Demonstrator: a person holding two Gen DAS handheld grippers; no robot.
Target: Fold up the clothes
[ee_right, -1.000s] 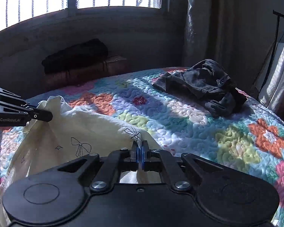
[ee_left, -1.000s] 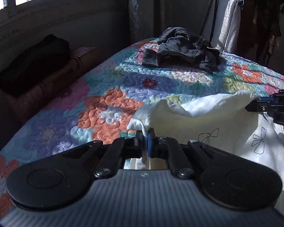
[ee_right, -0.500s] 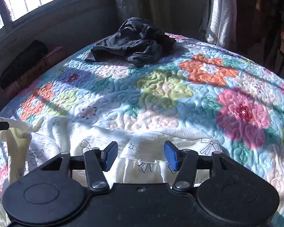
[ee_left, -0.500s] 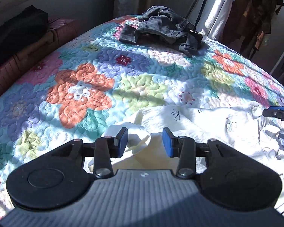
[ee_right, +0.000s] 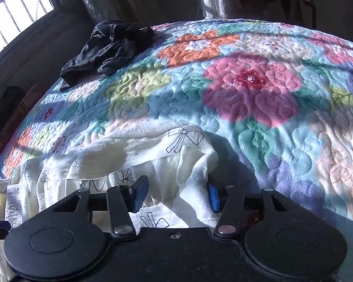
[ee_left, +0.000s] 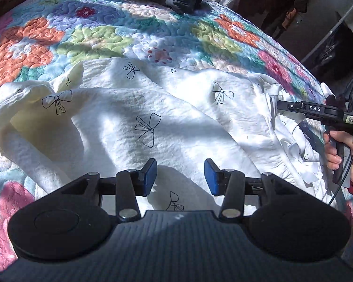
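Fingers (ee_left: pixel 150 176) of left gripper (ee_left: pixel 180 176) parted, empty, over white garment (ee_left: pixel 134 108); right gripper (ee_right: pixel 176 189) closing around its hem for folding.

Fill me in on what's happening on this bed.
A person is folding clothes with a handheld claw in each hand. A white bow-print garment lies spread and rumpled on the floral quilt. The left claw hangs open above it, gripping nothing. The right claw is closing, with the garment's edge between its jaws. A dark garment sits crumpled farther back.
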